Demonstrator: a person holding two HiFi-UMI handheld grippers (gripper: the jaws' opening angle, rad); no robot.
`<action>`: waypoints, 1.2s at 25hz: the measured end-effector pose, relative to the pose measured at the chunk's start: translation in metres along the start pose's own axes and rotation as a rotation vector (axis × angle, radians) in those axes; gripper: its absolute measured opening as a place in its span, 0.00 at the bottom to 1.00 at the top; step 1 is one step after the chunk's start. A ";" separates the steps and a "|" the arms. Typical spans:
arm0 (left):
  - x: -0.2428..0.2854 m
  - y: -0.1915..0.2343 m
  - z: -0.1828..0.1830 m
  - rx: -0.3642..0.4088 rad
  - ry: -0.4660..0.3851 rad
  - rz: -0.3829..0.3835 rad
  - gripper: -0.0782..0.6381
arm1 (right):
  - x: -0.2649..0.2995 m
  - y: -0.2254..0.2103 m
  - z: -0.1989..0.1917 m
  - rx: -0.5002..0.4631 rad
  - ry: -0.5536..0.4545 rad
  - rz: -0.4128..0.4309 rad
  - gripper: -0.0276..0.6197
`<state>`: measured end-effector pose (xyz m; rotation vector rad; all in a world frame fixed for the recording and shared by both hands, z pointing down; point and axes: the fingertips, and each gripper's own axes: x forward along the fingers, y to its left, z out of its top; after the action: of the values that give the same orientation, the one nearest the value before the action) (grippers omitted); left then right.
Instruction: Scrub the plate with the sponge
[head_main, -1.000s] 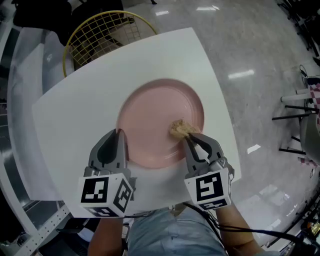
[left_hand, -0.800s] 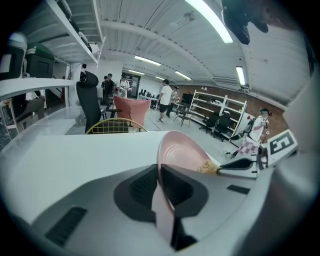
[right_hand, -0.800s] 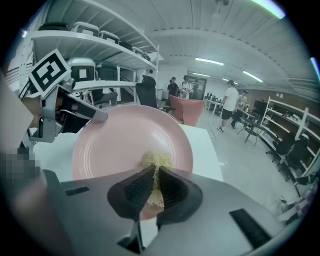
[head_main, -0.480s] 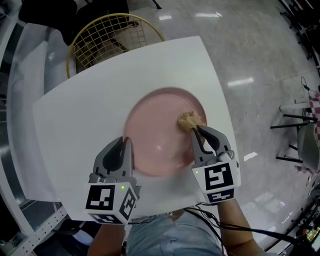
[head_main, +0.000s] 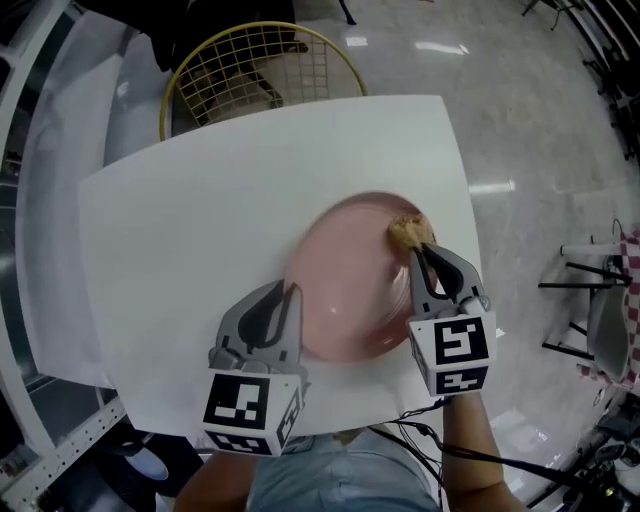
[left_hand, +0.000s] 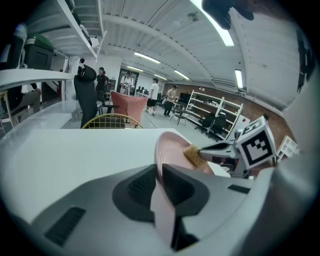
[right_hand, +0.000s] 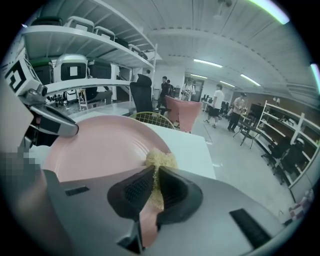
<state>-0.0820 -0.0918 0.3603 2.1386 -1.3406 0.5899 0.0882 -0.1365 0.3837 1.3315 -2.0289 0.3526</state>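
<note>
A pink plate (head_main: 345, 280) is tilted up off the white table (head_main: 200, 230), its near-left rim clamped in my left gripper (head_main: 290, 292), which is shut on it. From the left gripper view the plate (left_hand: 167, 150) stands on edge between the jaws. My right gripper (head_main: 417, 250) is shut on a tan sponge (head_main: 408, 232) pressed against the plate's far right part. The right gripper view has the sponge (right_hand: 160, 162) between the jaws, resting on the plate (right_hand: 100, 147).
A yellow wire chair (head_main: 255, 70) stands behind the table's far edge. The table's right edge (head_main: 465, 200) runs close by the sponge, with shiny floor beyond. A white shelf frame (head_main: 40, 150) lines the left side.
The sponge has slid away from me along the plate's right side, toward the far rim. The left gripper keeps its hold on the plate, and the whole scene has shifted right in view.
</note>
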 end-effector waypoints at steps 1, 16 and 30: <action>0.000 0.000 0.000 -0.002 -0.001 -0.003 0.16 | 0.003 0.001 0.003 -0.008 0.001 0.001 0.09; -0.003 0.006 0.000 -0.014 -0.006 -0.014 0.18 | 0.030 0.044 0.044 -0.145 -0.050 0.056 0.09; -0.003 0.018 -0.007 -0.026 0.016 -0.005 0.18 | 0.031 0.109 0.068 -0.305 -0.139 0.220 0.09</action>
<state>-0.0998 -0.0920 0.3678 2.1115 -1.3273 0.5828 -0.0427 -0.1476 0.3693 0.9736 -2.2455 0.0430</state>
